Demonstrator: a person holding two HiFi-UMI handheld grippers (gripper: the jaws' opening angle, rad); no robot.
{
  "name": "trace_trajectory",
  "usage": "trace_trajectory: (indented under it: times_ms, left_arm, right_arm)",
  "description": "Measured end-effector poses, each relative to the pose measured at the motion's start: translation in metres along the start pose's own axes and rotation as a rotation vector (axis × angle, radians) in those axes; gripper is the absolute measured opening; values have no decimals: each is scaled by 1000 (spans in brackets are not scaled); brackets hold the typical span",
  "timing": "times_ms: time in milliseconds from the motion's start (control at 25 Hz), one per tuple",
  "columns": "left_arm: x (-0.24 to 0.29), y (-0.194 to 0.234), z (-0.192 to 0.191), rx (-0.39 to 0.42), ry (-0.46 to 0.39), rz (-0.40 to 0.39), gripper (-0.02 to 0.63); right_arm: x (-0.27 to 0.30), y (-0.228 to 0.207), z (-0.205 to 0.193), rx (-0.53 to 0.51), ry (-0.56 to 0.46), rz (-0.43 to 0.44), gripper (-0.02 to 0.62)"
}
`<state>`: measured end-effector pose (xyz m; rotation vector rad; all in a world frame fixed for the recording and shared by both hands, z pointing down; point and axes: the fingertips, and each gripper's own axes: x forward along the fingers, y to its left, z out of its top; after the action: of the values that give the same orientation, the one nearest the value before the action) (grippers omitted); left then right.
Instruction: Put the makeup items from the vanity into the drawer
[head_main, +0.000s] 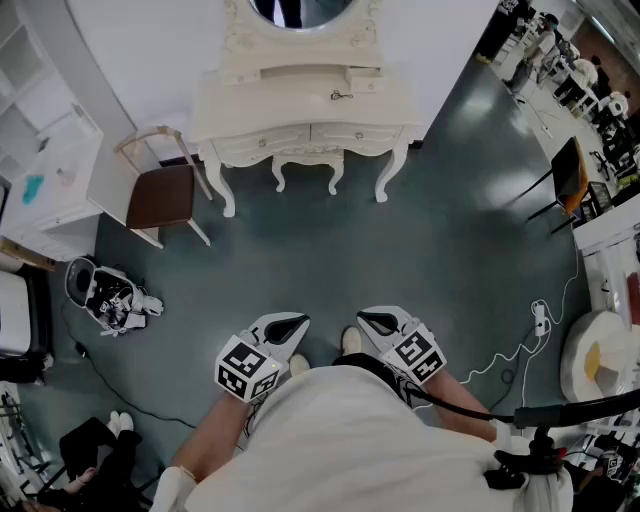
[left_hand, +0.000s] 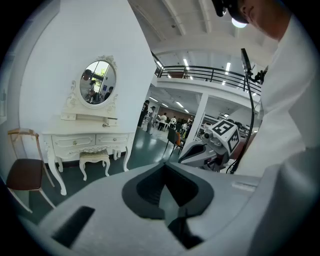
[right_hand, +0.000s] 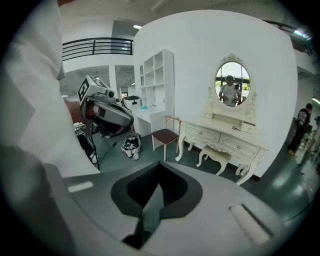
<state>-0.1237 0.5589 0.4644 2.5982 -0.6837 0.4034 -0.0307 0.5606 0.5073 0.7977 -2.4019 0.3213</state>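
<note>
The white vanity stands against the far wall, a few steps ahead of me, with an oval mirror above it. One small dark item lies on its top beside a raised shelf; I cannot tell what it is. Two drawers in its front are closed. My left gripper and right gripper are held close to my body over the floor, both shut with nothing in them. In the left gripper view the vanity is small at the left; in the right gripper view the vanity is at the right.
A cushioned stool is tucked under the vanity. A brown-seated chair stands to its left, next to a white shelf unit. A bag lies on the floor at left. A cable runs across the floor at right.
</note>
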Motion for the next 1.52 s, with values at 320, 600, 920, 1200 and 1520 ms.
trace_trajectory:
  times_ms: [320,600,920,1200,1520]
  left_arm:
    - [45,-8,26,18,-2,6,2]
    - [98,-18,63,34,-14,6,2]
    - [158,-18,87,45,6,37,2]
    - [205,2,111,14,-22,87,2]
    - [221,67,127,-11,-12,95,2]
  right_arm:
    - [-17,-50,-4,-1,-31,-3,0]
    - [-35,-105,-6,18,-67,2,0]
    - [-55,-165,-21,17,-100,1,44]
    - [-47,-216,-41,8,-73,50,16]
    - [-2,-266,-20,12,-59,44,4]
